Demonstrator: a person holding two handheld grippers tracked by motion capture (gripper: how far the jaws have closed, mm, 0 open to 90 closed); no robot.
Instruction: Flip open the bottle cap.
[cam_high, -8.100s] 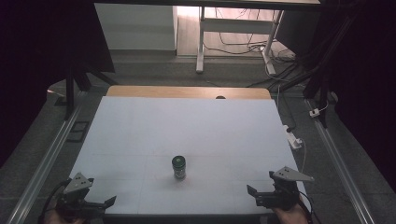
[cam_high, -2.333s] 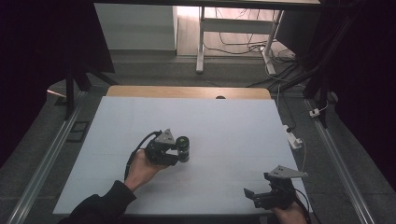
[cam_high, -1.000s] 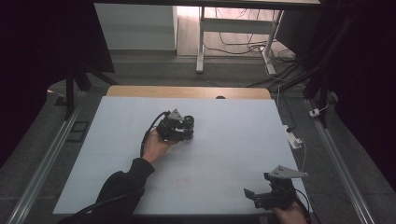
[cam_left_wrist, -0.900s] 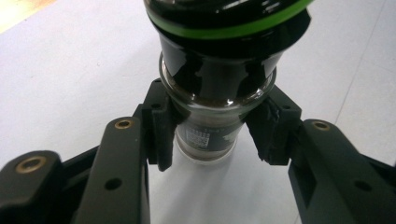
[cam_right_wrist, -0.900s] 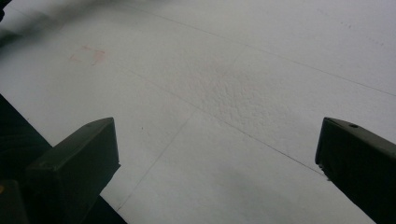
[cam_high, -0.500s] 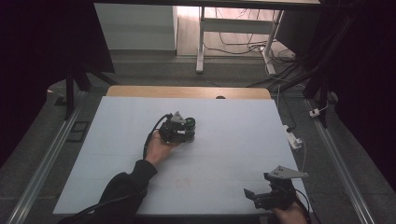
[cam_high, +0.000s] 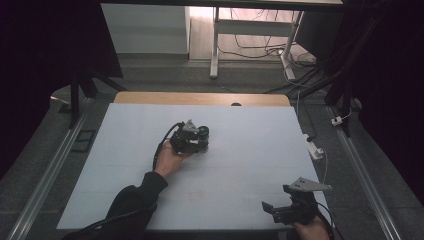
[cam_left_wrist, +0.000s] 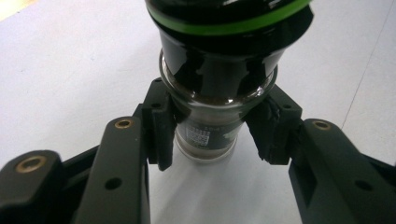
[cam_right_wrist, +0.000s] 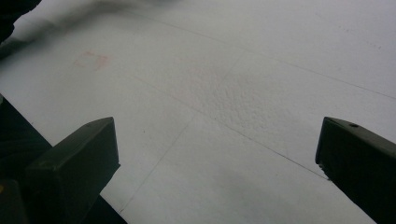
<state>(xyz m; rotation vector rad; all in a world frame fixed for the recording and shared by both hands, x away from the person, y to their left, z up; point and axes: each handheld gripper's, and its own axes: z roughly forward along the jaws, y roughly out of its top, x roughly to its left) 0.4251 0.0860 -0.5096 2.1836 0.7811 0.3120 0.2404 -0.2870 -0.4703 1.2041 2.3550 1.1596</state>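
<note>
A small glass jar with a black lid, a green ring and dark contents sits a little left of the middle of the white table. My left gripper is shut on it from the near-left side. In the left gripper view, both black pads press on the jar at its narrow lower body, below the lid. Whether its base touches the sheet I cannot tell. My right gripper rests at the table's front right edge. In the right gripper view, the right gripper stands open over bare white sheet.
The table's wooden far edge has a small dark spot beside it. Cables and a white power strip lie on the floor along the right side. A metal rail runs along the left. A faint pink mark shows near the front.
Since the earliest frame my left gripper took the jar from the front middle and carried it farther up the table. Over the last second it barely shifted. The right gripper stayed put.
</note>
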